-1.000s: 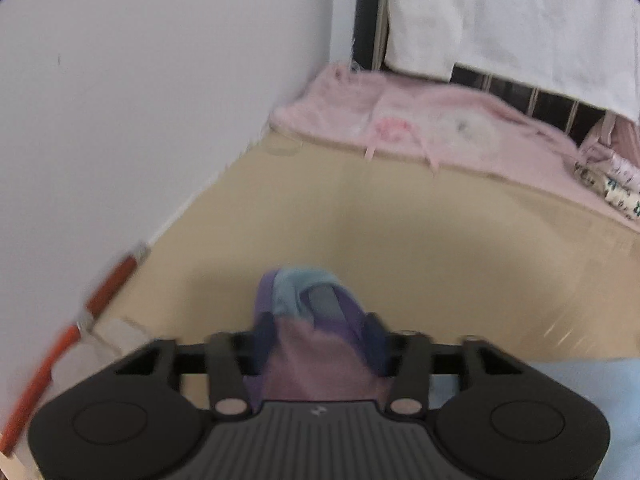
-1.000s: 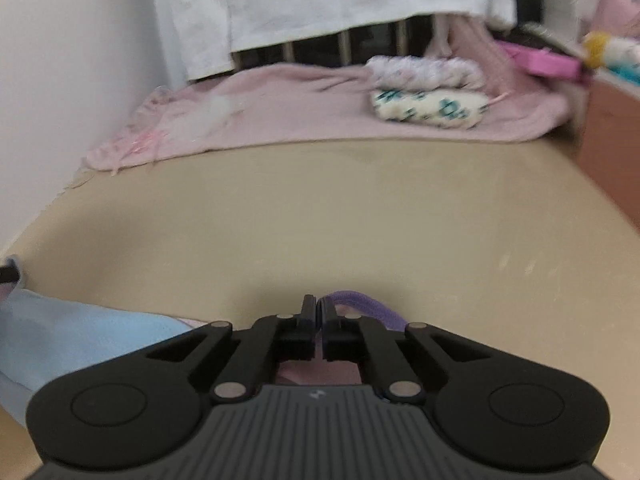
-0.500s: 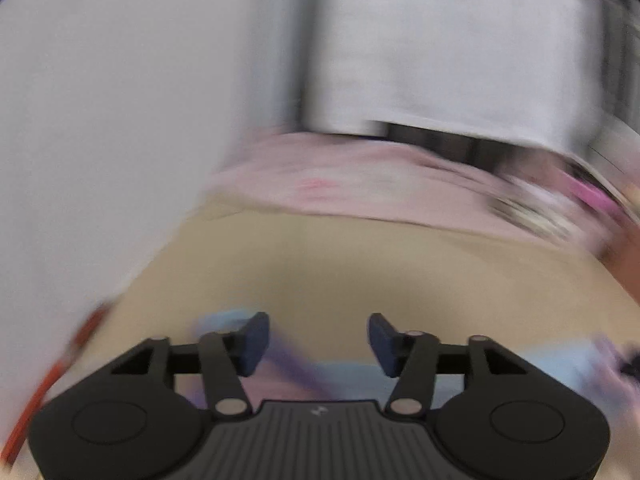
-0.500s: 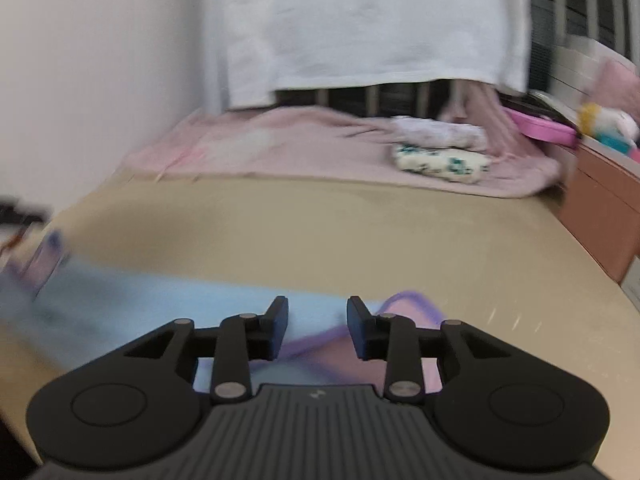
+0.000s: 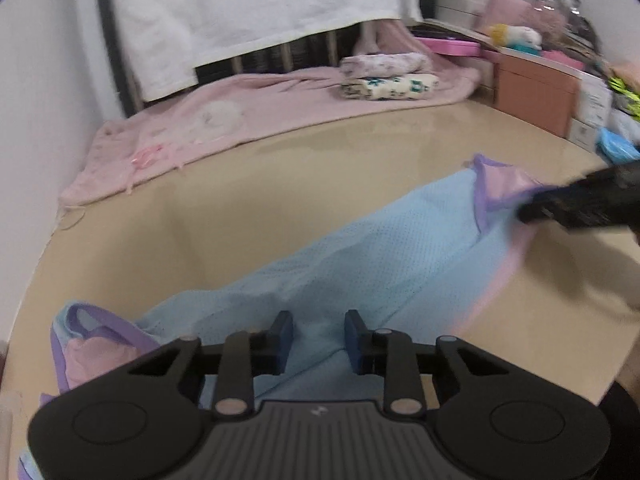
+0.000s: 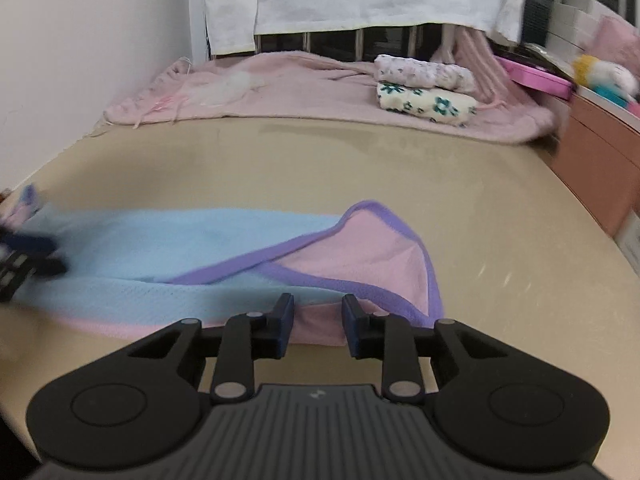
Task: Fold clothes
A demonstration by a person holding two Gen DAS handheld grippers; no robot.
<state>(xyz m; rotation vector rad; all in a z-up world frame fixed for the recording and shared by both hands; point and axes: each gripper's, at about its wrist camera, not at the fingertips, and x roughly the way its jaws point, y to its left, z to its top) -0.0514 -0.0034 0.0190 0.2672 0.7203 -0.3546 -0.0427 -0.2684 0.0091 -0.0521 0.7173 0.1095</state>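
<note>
Left wrist view: your left gripper [image 5: 316,340] hangs low over the near end of the blue garment [image 5: 360,256], jaws apart w/ blue mesh showing between them, clamped on nothing. Whether the fingers touch the cloth, can't tell. The garment lies as a long band across the tan surface [image 5: 248,184], pink lining and purple trim bunched at the near-left end. At the far end your right gripper [image 5: 580,204] shows blurred at the turned-up purple-trimmed corner; contact there can't be read from this side. Behind, a folded stack [image 5: 384,76] sits on the pink blanket [image 5: 224,116].

Right wrist view: the right gripper [image 6: 316,320] is parted too, nothing pinched; its tips sit just at the pink edge of the garment [image 6: 180,236], touching or just above, unclear. The corner is flipped over, pink side up, purple border round it.

Progress, as a judgement: garment looks doubled lengthwise into a strip, but ends are loose and the corner's untidy, so not a finished bundle like those on the blanket. Could be mid-fold or mid-spread; pics don't settle it.
</note>
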